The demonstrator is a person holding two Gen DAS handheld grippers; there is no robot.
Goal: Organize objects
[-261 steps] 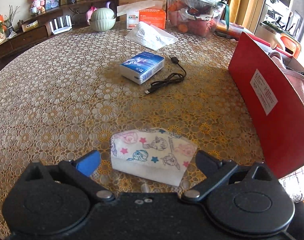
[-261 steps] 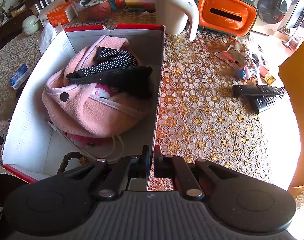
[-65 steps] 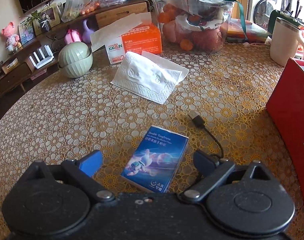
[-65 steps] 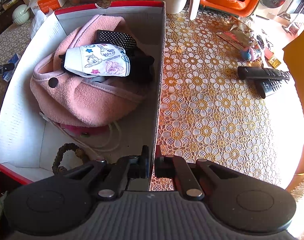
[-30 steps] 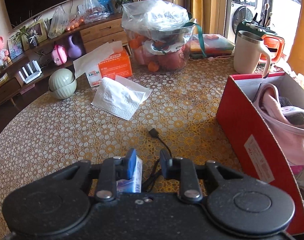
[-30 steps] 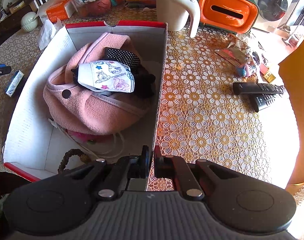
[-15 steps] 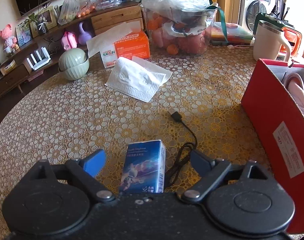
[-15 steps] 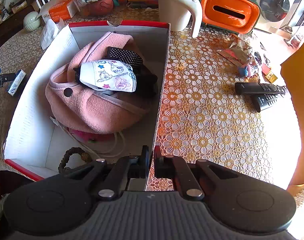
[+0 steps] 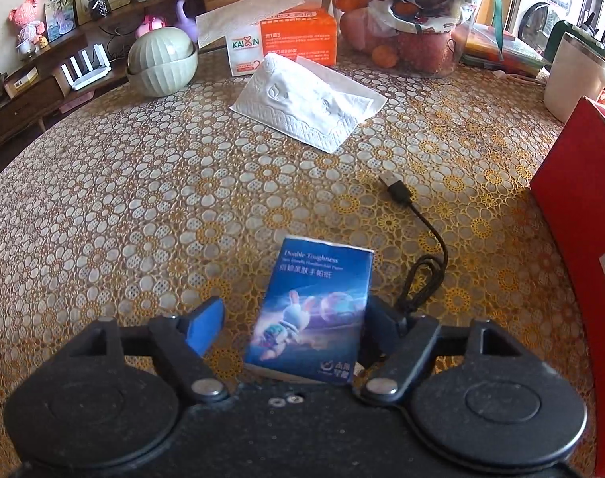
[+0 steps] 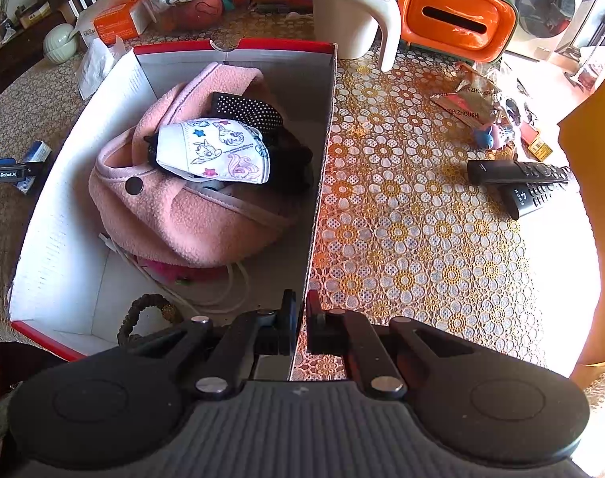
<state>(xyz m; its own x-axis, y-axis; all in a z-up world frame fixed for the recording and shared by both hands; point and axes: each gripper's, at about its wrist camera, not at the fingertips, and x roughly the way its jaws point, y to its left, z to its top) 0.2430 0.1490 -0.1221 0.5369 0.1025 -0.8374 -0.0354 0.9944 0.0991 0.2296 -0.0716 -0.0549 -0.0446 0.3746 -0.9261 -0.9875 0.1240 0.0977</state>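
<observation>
A blue tissue pack (image 9: 314, 314) lies flat on the patterned table between the open fingers of my left gripper (image 9: 294, 318). Its right finger touches the pack's edge; the blue left pad (image 9: 204, 324) stands apart from it. A black USB cable (image 9: 421, 263) lies just right of the pack. My right gripper (image 10: 300, 320) is shut on the right wall of the red-and-white box (image 10: 322, 167). In the box lie a pink fleece bag (image 10: 190, 215), a cartoon-print face mask (image 10: 214, 151) and a black dotted item (image 10: 246, 111). The pack (image 10: 35, 159) also shows in the right wrist view.
A folded white tissue (image 9: 306, 103), an orange tissue box (image 9: 282, 40), a green bowl (image 9: 161, 59) and a bag of fruit (image 9: 410, 12) stand at the table's back. The red box side (image 9: 581, 239) rises on the right. A white mug (image 10: 350, 12), an orange case (image 10: 457, 20) and remotes (image 10: 521, 179) lie right of the box.
The mask went from the table into the box. My left gripper lifted the tissue pack, let it go, and the pack now lies flat between the open fingers. The right gripper stayed on the box wall.
</observation>
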